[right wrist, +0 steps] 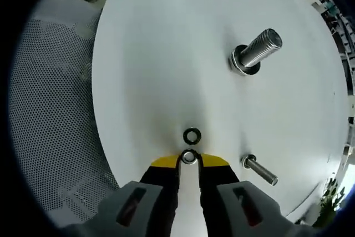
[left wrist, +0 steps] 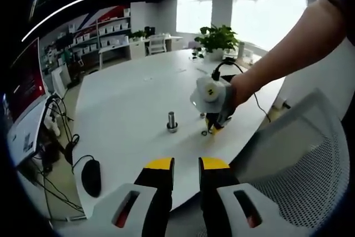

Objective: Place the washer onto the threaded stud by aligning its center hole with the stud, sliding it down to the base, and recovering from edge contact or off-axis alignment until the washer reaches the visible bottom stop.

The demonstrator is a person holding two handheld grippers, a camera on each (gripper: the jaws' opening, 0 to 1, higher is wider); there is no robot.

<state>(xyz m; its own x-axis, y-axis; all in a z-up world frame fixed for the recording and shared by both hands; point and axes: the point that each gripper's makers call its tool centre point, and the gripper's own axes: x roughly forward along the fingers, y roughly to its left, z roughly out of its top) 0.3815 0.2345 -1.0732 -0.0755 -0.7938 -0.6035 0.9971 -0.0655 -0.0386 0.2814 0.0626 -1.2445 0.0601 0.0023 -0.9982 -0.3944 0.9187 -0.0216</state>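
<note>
A threaded stud stands upright on the round white table, a ring at its base. In the right gripper view the stud is ahead and to the right, well clear of the jaws. My right gripper is shut on a small silver washer, pinched at the yellow tips low over the table. A second, dark washer lies just ahead of it. The right gripper, held by a person's hand, points down right of the stud. My left gripper hangs back near the table edge, jaws a narrow gap apart, holding nothing.
A small bolt lies to the right of the right jaw. A grey mesh chair stands by the near table edge. A black mouse and cables lie at the left; a potted plant is on the far side.
</note>
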